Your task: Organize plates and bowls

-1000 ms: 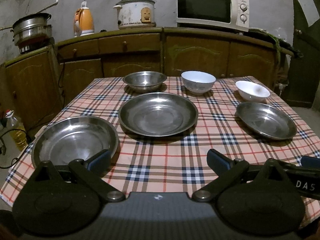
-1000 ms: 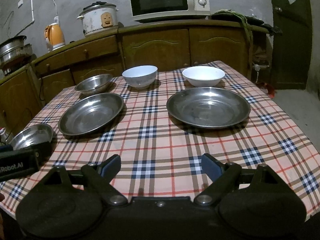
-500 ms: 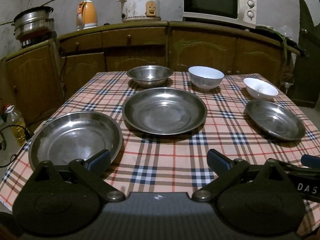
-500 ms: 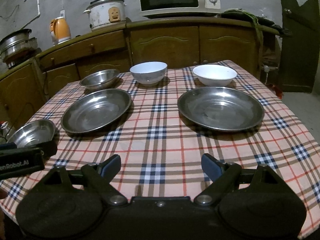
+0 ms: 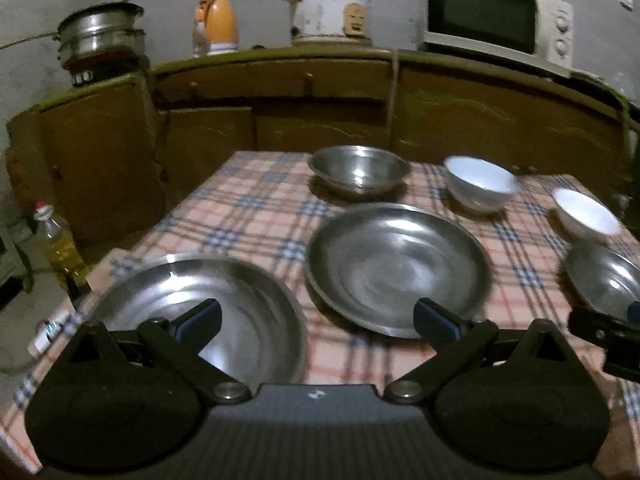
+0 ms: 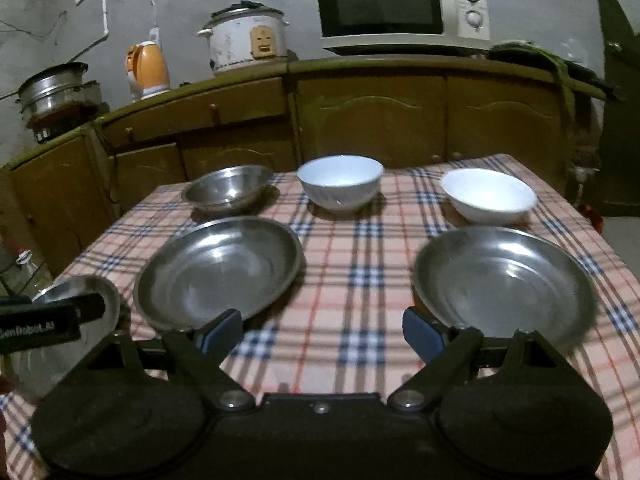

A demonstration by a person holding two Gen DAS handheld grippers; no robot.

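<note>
Three steel plates lie on the checked tablecloth: a left plate [image 5: 248, 292], a middle plate [image 5: 400, 268] [image 6: 218, 268] and a right plate [image 6: 504, 280] [image 5: 604, 276]. Behind them stand a steel bowl [image 5: 360, 168] [image 6: 226, 188] and two white bowls [image 6: 340, 180] [image 6: 488, 196]. My left gripper [image 5: 318, 318] is open and empty, its left finger over the left plate. My right gripper [image 6: 322, 330] is open and empty above the cloth between the middle and right plates.
Wooden cabinets [image 6: 360, 120] run behind the table and carry a microwave [image 6: 400, 4], a rice cooker [image 6: 248, 40], an orange kettle [image 6: 146, 68] and a steel pot [image 5: 100, 36]. An oil bottle [image 5: 60, 244] stands on the floor left of the table.
Both grippers have moved forward over the table. The left one has swung left, so its left finger now overlaps the left plate. Both stay open.
</note>
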